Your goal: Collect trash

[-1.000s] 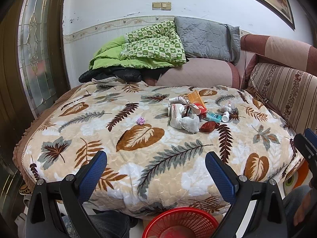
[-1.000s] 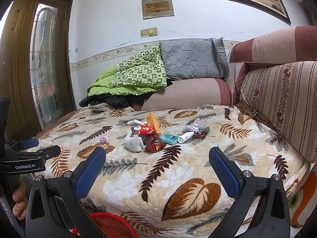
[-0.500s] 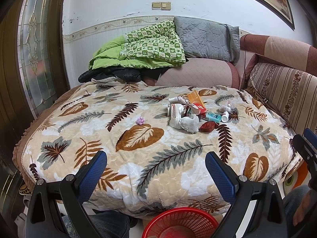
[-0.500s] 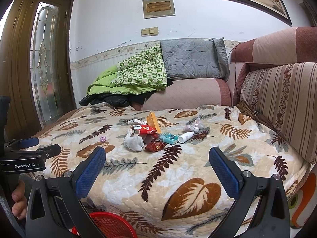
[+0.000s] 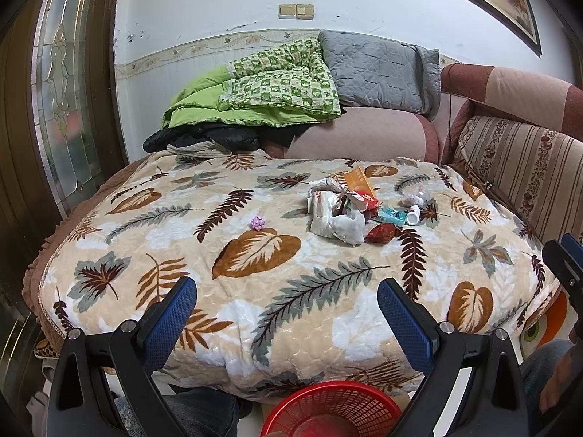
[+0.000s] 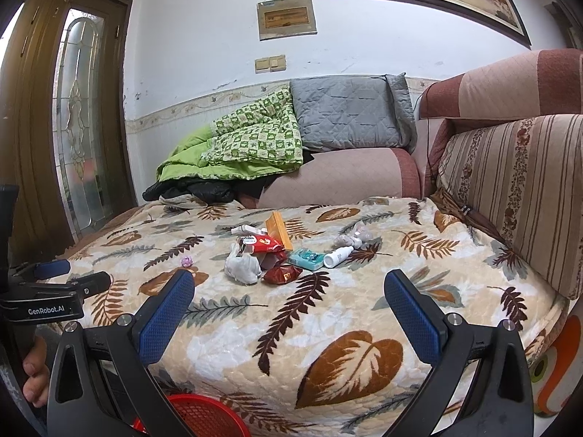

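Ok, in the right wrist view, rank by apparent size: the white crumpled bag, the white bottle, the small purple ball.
Largest to smallest as they look:
1. white crumpled bag
2. white bottle
3. small purple ball
All lie at a similar distance on the blanket, so the order seems fair.

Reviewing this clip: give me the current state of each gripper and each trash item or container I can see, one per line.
left gripper: open, empty, short of the trash.
right gripper: open, empty.
red basket: upright on the floor below the blanket's edge, contents unclear.
trash pile: uncollected, clustered on the leaf blanket.
white bottle: lying on its side.
teal packet: lying flat beside the bottle.
purple scrap: alone, apart from the pile.
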`<action>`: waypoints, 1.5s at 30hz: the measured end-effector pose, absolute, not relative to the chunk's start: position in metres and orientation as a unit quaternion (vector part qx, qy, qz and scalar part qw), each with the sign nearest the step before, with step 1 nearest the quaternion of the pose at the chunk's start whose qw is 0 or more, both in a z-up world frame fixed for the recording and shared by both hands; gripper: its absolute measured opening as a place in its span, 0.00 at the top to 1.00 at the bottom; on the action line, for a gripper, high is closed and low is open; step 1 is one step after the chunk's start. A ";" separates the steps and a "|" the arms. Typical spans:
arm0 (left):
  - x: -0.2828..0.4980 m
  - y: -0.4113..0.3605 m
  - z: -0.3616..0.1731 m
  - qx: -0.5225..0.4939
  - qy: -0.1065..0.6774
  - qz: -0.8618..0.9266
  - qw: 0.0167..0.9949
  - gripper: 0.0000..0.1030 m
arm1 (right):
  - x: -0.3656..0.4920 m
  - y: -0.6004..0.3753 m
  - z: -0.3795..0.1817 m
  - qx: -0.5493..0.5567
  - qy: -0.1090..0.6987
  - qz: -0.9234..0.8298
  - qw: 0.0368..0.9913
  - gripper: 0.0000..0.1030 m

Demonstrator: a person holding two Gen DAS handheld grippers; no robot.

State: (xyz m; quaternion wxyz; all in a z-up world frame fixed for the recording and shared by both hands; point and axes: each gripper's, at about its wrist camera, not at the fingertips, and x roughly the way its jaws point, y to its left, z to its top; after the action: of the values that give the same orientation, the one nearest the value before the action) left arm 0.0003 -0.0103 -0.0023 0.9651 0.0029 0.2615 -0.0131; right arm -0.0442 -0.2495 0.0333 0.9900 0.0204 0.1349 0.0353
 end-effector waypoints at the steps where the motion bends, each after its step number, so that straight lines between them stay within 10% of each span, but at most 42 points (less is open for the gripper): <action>1: 0.000 -0.011 -0.002 0.003 0.260 -0.013 0.965 0.02 | -0.044 -0.250 0.034 0.023 0.135 0.036 0.990 0.00; 23: 0.129 0.009 0.046 -0.045 0.339 -0.109 0.934 0.02 | 0.087 -0.237 0.092 -0.008 0.149 0.069 0.986 0.00; 32: 0.226 -0.030 -0.015 -0.051 0.413 -0.182 0.891 0.03 | 0.223 -0.270 0.036 0.089 0.285 0.140 0.944 0.00; 37: 0.254 -0.039 -0.059 -0.057 0.463 -0.194 0.863 0.16 | 0.253 -0.273 -0.023 0.095 0.369 0.164 0.910 0.10; 40: 0.264 -0.044 -0.063 -0.048 0.455 -0.179 0.871 0.20 | 0.274 -0.281 -0.055 0.127 0.417 0.166 0.885 0.40; 45: 0.270 -0.063 -0.072 -0.070 0.484 -0.210 0.846 0.20 | 0.289 -0.299 -0.083 0.230 0.449 0.178 0.845 0.43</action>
State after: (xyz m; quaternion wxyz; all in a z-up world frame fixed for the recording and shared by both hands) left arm 0.2705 -0.0631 -0.0720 0.8463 -0.0704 0.4844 -0.2101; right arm 0.2892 -0.2987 -0.0826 0.8451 0.2299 0.4489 0.1777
